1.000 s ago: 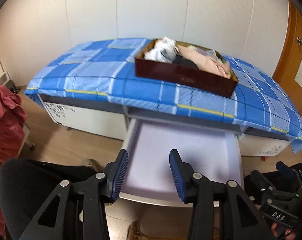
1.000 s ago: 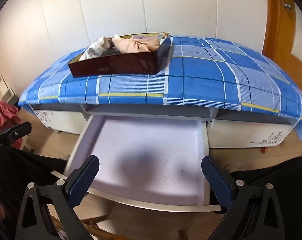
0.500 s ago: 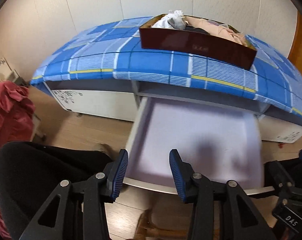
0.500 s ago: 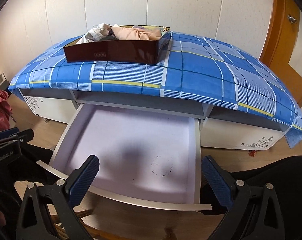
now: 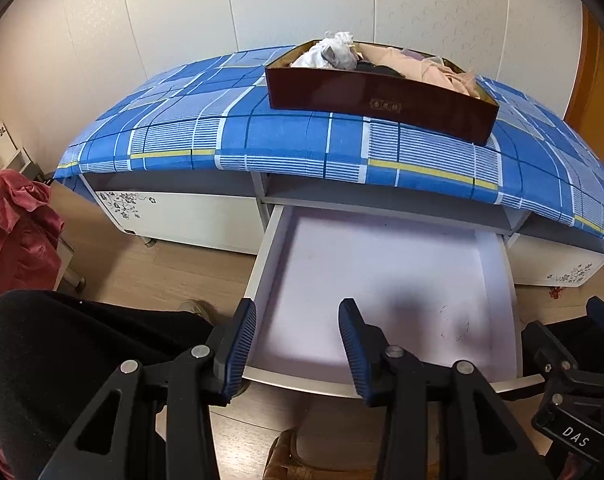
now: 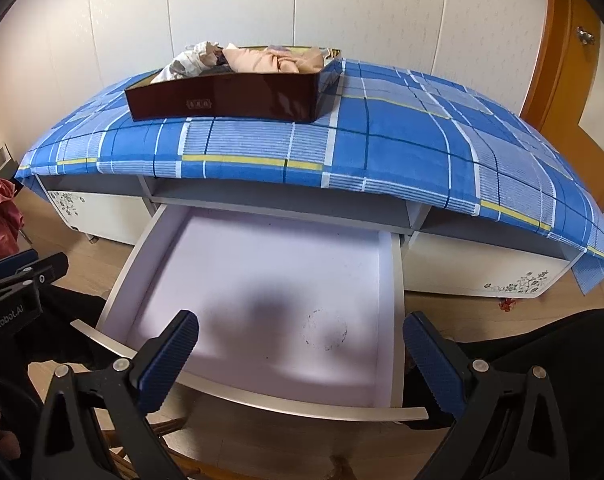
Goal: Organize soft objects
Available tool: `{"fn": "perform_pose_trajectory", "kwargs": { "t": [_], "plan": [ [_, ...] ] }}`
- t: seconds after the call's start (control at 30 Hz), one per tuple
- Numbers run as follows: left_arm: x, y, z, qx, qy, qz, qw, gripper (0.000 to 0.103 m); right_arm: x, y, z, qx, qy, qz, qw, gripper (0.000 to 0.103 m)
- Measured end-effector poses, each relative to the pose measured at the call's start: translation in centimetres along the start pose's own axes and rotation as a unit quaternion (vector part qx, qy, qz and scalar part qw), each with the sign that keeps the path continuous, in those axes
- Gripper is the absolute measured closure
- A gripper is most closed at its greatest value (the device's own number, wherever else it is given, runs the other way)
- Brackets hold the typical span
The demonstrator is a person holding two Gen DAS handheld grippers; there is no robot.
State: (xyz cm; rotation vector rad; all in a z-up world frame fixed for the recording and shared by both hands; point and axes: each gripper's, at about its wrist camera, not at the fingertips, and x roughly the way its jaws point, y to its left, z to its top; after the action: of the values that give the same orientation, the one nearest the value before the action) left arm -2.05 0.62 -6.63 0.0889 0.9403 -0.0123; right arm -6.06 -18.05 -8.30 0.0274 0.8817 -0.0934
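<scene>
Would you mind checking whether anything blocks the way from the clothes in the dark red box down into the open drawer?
Nothing visible does. The clothes lie loose above the rim of the open-topped box on the blue plaid cover, and the drawer below is pulled out with nothing in it.

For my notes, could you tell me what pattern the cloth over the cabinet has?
Blue plaid cloth with white and yellow stripes; clearest in the right wrist view.

Gaping right gripper above drawer
</scene>
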Motion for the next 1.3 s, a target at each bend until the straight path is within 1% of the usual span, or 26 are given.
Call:
{"fn": "perform_pose_trajectory", "kwargs": {
  "t": [0.43,0.77,1.3],
  "plan": [
    [-0.34,-0.57,-0.14,0.014,-0.008,-0.007,0.9998,0.06,-0.12,-0.01,0.1,0.006,-0.004,0.005,1.0,0.0],
    [-0.66,-0.8,-0.25,0.021,-0.017,-0.01,0.9996,0.06,-0.67,-0.27,0.34,0.014,-0.022,0.002,1.0,0.0],
    [-0.71,-1.04,-0.38,0.027,-0.018,-0.014,0.9994,0.06,-0.47,-0.22,0.27,0.016,-0.018,0.002,1.0,0.0]
  ]
}}
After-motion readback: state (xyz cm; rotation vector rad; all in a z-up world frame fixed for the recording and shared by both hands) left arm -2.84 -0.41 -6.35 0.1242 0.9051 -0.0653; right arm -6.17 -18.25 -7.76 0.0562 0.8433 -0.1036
